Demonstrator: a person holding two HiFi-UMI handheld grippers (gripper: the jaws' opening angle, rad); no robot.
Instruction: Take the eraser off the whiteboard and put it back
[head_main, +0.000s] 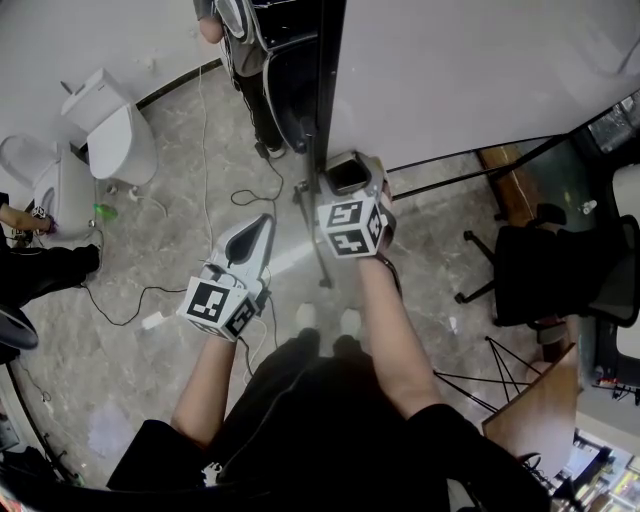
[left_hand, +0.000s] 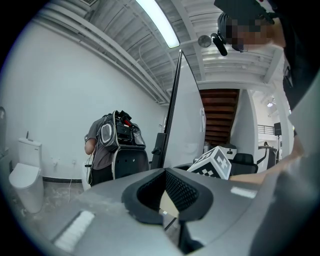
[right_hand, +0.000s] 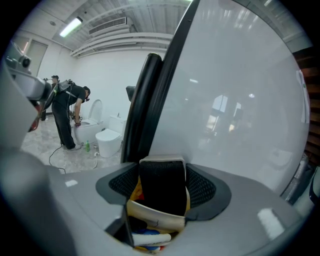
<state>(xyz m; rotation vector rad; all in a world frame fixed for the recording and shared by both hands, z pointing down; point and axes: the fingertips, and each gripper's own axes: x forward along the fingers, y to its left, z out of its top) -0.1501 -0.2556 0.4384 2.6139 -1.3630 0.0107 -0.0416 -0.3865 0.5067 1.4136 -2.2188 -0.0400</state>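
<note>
The eraser (right_hand: 161, 187), a black felt block on a cream back, stands upright against the whiteboard (right_hand: 235, 100) between my right gripper's (right_hand: 161, 192) jaws. Both mesh pads lie against its sides. Under it a cream holder (right_hand: 152, 220) shows marker pens. In the head view the right gripper (head_main: 350, 176) is raised to the whiteboard's (head_main: 450, 70) left edge with the dark eraser (head_main: 347, 174) in it. My left gripper (head_main: 257, 232) hangs lower and to the left over the floor. In its own view the left gripper (left_hand: 167, 192) is open with nothing between the pads.
The board's black frame post (head_main: 318, 120) runs down to the marble floor. Two white toilets (head_main: 115, 130) stand at the left, with cables (head_main: 205, 150) trailing across the floor. A black office chair (head_main: 555, 270) sits at the right. A person with a backpack (left_hand: 112, 147) stands by the board.
</note>
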